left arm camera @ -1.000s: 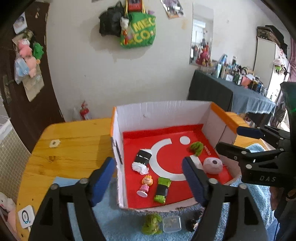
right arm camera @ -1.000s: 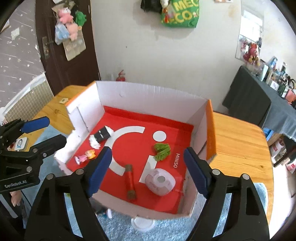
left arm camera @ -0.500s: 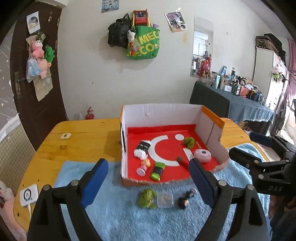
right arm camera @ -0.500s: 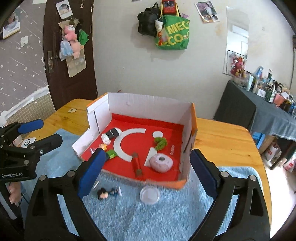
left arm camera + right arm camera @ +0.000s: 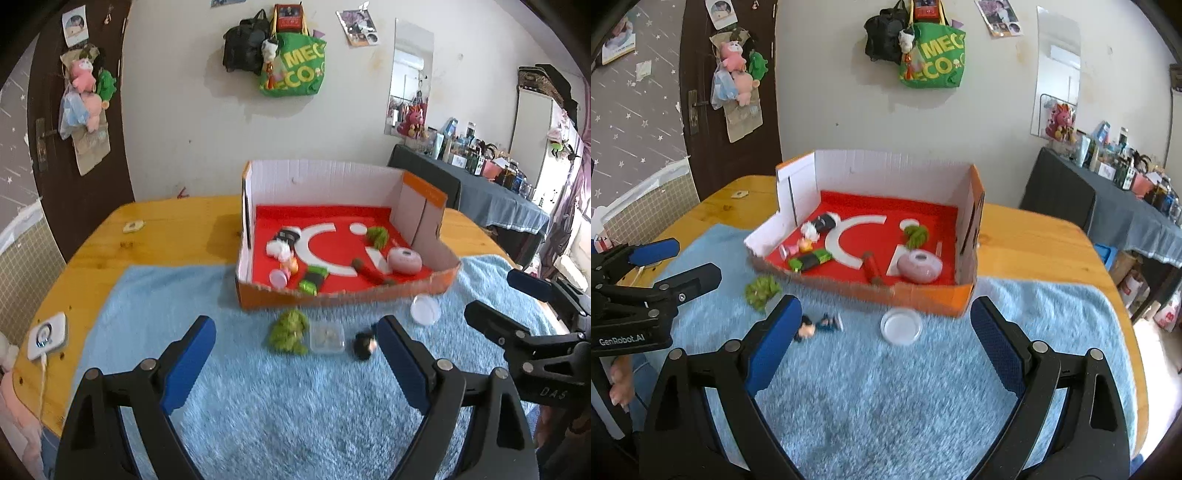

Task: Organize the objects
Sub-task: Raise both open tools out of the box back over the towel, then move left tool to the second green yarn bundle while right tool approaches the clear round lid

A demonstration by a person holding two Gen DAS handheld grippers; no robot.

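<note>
A shallow cardboard box (image 5: pixel 343 236) with a red floor and white inner walls is set on a blue fluffy mat (image 5: pixel 280 398) spread over a wooden table (image 5: pixel 166 229). Inside it several small things are seen: a pink round case (image 5: pixel 405 260) near the right wall, a red stick-shaped piece (image 5: pixel 369 271) just beside it, a green frilly piece (image 5: pixel 377 236) further back, a green-and-black toy (image 5: pixel 312 279) near the front edge, a small pink-based figurine (image 5: pixel 284 271) and a black-and-white toy (image 5: pixel 285 240) toward the left wall.

In front of the box, on the mat, four things are lined up apart from one another — a green fuzzy toy (image 5: pixel 289 331), a small clear square container (image 5: pixel 327 336), a dark-haired little figure (image 5: pixel 817 325) lying on its side, and a clear round lid (image 5: pixel 900 326) close to the box's front edge.

The left gripper (image 5: pixel 295 363) is held above the mat with its jaws spread wide and nothing between them; the fuzzy toy, the container and the figure are framed by its blue pads (image 5: pixel 188 363). The right gripper (image 5: pixel 882 345) is likewise held wide and empty, with the lid seen between its fingers.

Behind the table, a green tote bag (image 5: pixel 293 66) is hung on the wall.
</note>
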